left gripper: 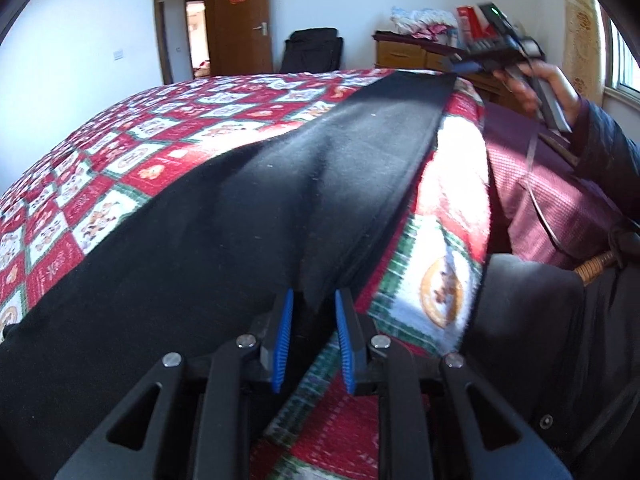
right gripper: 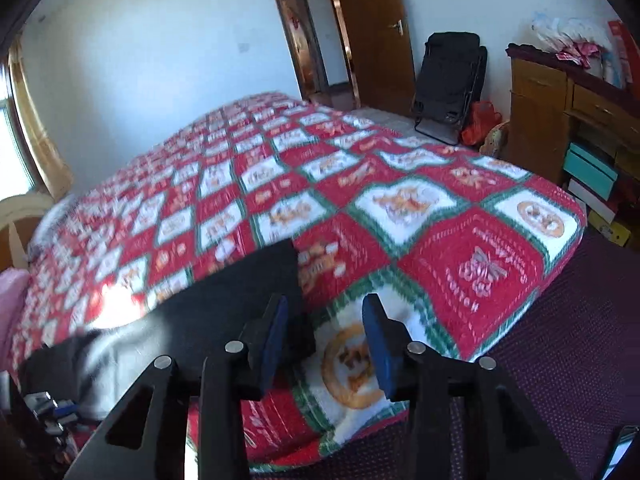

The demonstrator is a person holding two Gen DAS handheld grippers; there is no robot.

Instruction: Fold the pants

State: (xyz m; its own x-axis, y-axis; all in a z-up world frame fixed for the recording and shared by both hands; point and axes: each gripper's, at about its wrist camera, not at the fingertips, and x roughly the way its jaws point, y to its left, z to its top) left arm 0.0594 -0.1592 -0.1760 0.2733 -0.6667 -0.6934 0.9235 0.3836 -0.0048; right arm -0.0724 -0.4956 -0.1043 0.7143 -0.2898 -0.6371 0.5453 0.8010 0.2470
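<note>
Black pants (left gripper: 240, 240) lie stretched along the near edge of a bed covered by a red, white and green quilt (left gripper: 120, 152). In the left wrist view my left gripper (left gripper: 314, 298) is shut on a folded edge of the pants, with black cloth filling the gap between its blue pads (left gripper: 285, 328). The right gripper (left gripper: 480, 64) hovers over the far end of the leg, held by a hand (left gripper: 536, 84). In the right wrist view my right gripper (right gripper: 326, 308) stands open. Only quilt shows between its fingers, and the pants' end (right gripper: 224, 300) lies just left of them.
The bed's corner (right gripper: 560, 216) drops off to a dark maroon skirt (right gripper: 560, 340). Beyond it stand a black folding chair (right gripper: 448, 80), a wooden dresser (right gripper: 560, 112) with clutter on top, and boxes (right gripper: 592, 176) on the floor. An open wooden door (right gripper: 372, 32) is at the back.
</note>
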